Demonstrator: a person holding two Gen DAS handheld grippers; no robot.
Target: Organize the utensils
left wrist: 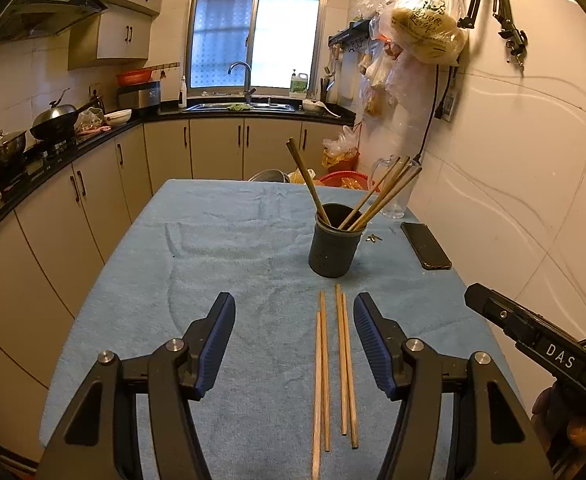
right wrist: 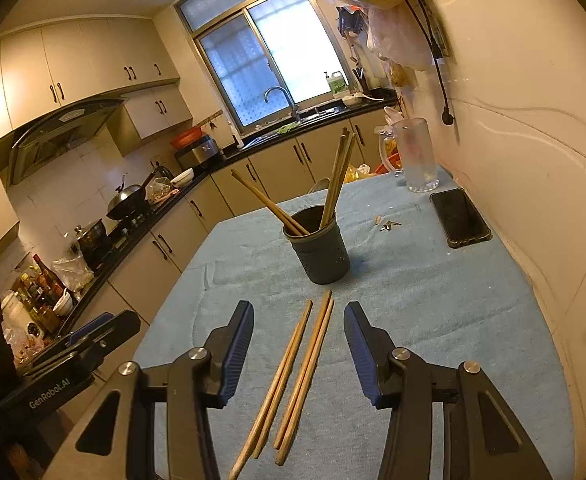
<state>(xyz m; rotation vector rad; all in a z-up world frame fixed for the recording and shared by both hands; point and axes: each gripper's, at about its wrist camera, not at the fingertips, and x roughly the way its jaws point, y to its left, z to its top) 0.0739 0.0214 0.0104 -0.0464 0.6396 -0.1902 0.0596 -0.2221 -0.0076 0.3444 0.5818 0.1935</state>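
Picking up the loose chopsticks [left wrist: 333,364] looks like the step in hand: four of them lie in two pairs on the blue cloth of the bench [left wrist: 221,240], running lengthwise between and just ahead of the fingers of both grippers. The left gripper [left wrist: 295,344] stands partly open over them with nothing between its pads, and the right gripper [right wrist: 299,354], hovering close beside it, is likewise partly open and empty. Beyond the fingertips stands the dark holder [left wrist: 336,240], already carrying several chopsticks that lean left and right. To do this well, I would lower one gripper so its pads straddle a single pair near mid-length, keep the sticks parallel while closing, and lift cleanly before tilting them tip-down into the holder's free middle. The two grippers are close enough to collide, so work one at a time. A phone [left wrist: 426,245] and keys [left wrist: 373,238] lie off to the right, beyond reach of this move.
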